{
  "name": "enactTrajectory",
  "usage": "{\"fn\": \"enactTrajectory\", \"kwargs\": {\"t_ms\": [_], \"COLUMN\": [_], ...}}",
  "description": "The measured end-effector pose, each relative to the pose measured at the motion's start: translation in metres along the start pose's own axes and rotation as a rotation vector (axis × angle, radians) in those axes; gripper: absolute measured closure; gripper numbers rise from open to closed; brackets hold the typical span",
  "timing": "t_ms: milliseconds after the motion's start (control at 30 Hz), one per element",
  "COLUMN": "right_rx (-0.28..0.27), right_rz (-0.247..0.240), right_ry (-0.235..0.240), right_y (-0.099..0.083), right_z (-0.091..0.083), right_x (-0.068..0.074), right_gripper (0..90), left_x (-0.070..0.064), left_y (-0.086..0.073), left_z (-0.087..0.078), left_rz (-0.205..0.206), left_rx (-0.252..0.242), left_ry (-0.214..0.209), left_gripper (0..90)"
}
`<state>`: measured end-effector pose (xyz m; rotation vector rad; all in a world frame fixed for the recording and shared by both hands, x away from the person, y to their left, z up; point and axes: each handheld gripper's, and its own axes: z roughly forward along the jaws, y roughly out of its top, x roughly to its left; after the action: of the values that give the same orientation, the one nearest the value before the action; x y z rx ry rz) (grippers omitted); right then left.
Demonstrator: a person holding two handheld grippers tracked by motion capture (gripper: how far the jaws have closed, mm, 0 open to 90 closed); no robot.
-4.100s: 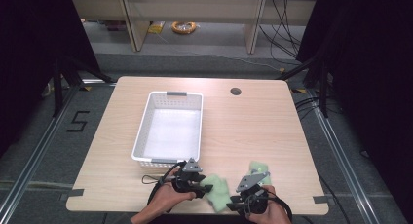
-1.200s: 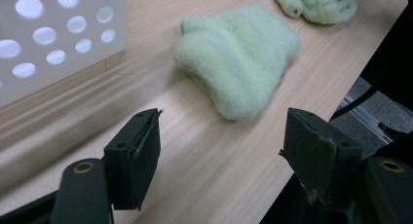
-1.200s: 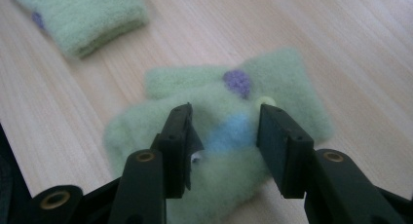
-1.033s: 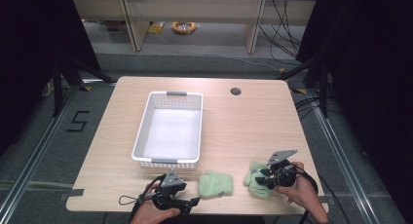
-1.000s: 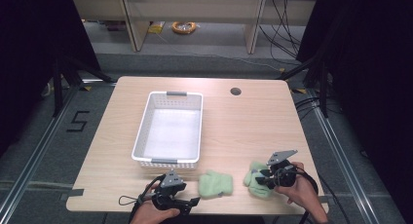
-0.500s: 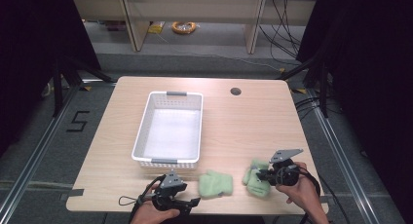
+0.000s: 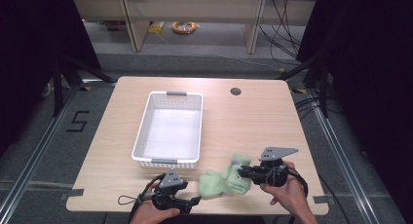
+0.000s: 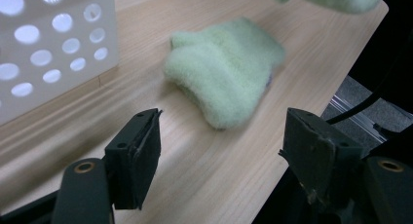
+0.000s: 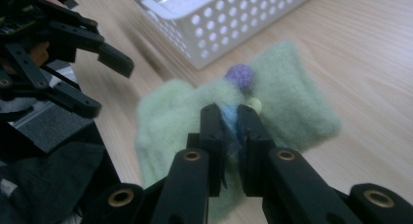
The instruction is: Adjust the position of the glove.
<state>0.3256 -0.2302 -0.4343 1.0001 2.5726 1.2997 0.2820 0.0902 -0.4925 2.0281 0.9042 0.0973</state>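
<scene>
Two fluffy green things lay close together near the front edge of the desk [image 7: 253,112]. The left green piece [image 7: 210,183] lay flat on the wood, just in front of the white basket [image 7: 170,129]. In the left claw view, this piece [image 8: 225,75] sat ahead of the left claw [image 8: 221,146], whose two black jaws were wide apart with nothing between them. They did not touch the piece. The basket wall [image 8: 53,48], full of round holes, stood just beside it.

The left claw [image 7: 187,203] was held low at the front edge of the desk, in the person's left hand [image 7: 153,212].

The right claw [image 7: 242,172] was clamped on the right green piece [image 7: 238,177]. In the right claw view, its jaws were pressed close together on the fluffy cloth [image 9: 272,97], with a bit of blue pinched between them. A small purple ball [image 9: 239,77] and a little yellow bead [image 9: 253,105] sat on the cloth just past the jaw tips. The right hand [image 7: 287,192] held this claw near the front right corner of the desk.

The basket stood in the middle of the desk. A small round hole [image 7: 235,91] was in the desk near the back edge.
</scene>
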Motion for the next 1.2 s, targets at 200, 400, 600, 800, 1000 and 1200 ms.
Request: {"fn": "enactTrajectory", "kwargs": {"t_ms": [200, 400, 600, 800, 1000, 1200], "right_rx": [0.016, 0.031, 0.017, 0.038, 0.019, 0.014], "right_rz": [0.006, 0.017, 0.057, 0.081, 0.077, 0.126], "right_ry": [0.038, 0.053, 0.06, 0.069, 0.06, 0.098], "right_y": [0.009, 0.014, 0.018, 0.013, 0.011, 0.01], "right_z": [0.03, 0.053, 0.065, 0.071, 0.068, 0.065], "right_x": [0.018, 0.021, 0.024, 0.028, 0.026, 0.029], "right_gripper": [83.5, 83.4, 83.2, 83.2, 83.5, 83.6], "left_x": [-0.006, -0.014, -0.015, -0.014, -0.008, -0.008], "left_y": [0.002, 0.005, 0.008, 0.013, 0.016, 0.02], "left_z": [0.001, 0.001, 0.007, 0.018, 0.022, 0.017], "left_rz": [0.03, 0.047, 0.076, 0.059, 0.106, 0.119], "left_rx": [-0.01, -0.025, -0.041, -0.021, 0.004, -0.016], "left_ry": [-0.01, -0.039, -0.025, -0.034, 0.021, 0.042], "left_gripper": [33.6, 40.1, 44.1, 53.1, 76.6, 82.9]}}
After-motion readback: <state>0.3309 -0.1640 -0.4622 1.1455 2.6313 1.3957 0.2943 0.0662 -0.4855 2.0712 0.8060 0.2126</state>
